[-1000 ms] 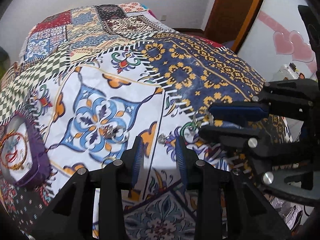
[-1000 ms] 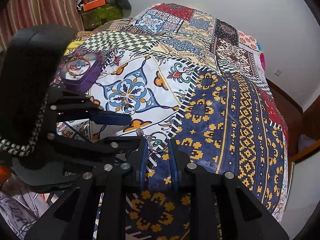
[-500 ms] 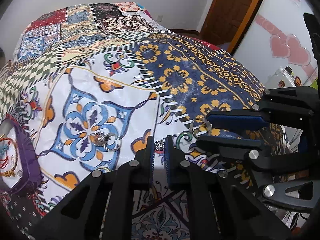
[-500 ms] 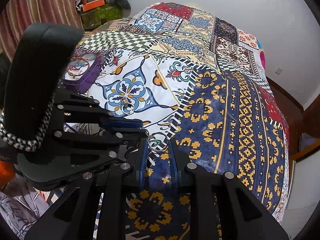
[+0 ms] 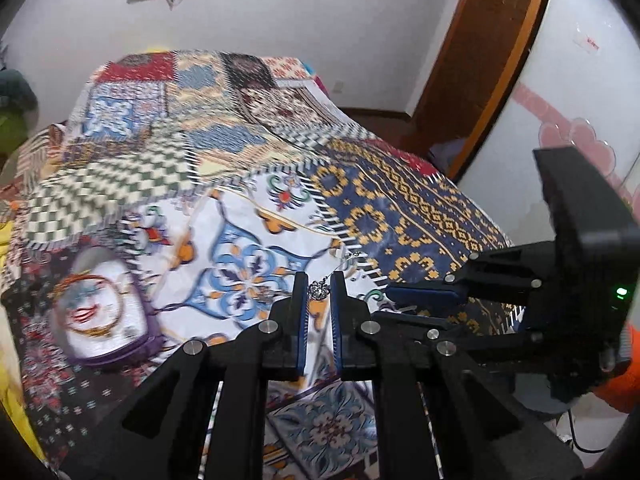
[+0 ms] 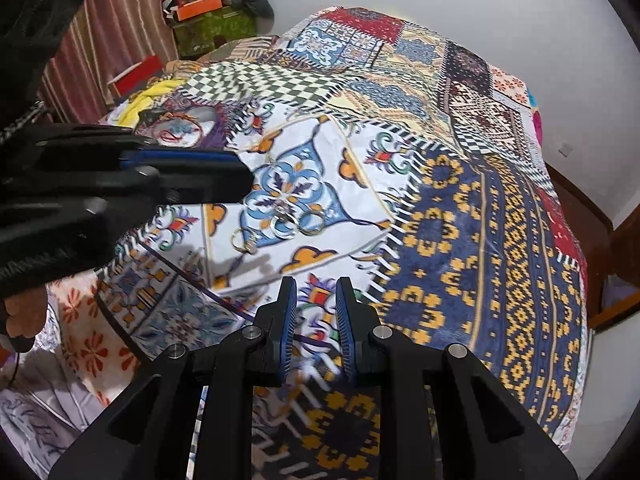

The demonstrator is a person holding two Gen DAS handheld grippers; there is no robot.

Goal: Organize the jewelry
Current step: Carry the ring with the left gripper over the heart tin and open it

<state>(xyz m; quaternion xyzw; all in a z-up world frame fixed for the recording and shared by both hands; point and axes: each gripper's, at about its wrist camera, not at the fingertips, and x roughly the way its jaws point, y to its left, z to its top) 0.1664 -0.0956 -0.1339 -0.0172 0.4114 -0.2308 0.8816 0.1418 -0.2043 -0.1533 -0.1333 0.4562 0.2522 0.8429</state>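
Observation:
My left gripper (image 5: 319, 294) is shut on a small silver pendant (image 5: 319, 291), whose thin chain (image 5: 344, 264) trails up to the right above the patchwork bedspread (image 5: 248, 184). In the right wrist view the left gripper (image 6: 224, 166) reaches in from the left and hides the pendant. Silver hoops (image 6: 296, 222) and a gold hoop (image 6: 242, 240) lie on the white and blue patch. A purple heart-shaped box (image 5: 100, 312) holding a gold bangle sits at the left. My right gripper (image 6: 316, 300) hovers near the bed's front edge, its jaws a narrow gap apart with nothing between them.
The bedspread drops off at the bed's edges, in front and to the right. A wooden door (image 5: 480, 60) and a wall with pink hearts (image 5: 568, 140) stand to the right. Boxes and bags (image 6: 208, 12) pile up by a striped curtain (image 6: 120, 20) beyond the far left corner.
My left gripper closed on the silver pendant and lifted it off the bedspread. My right gripper drew back, and the hoop that lay at its tips is gone from there.

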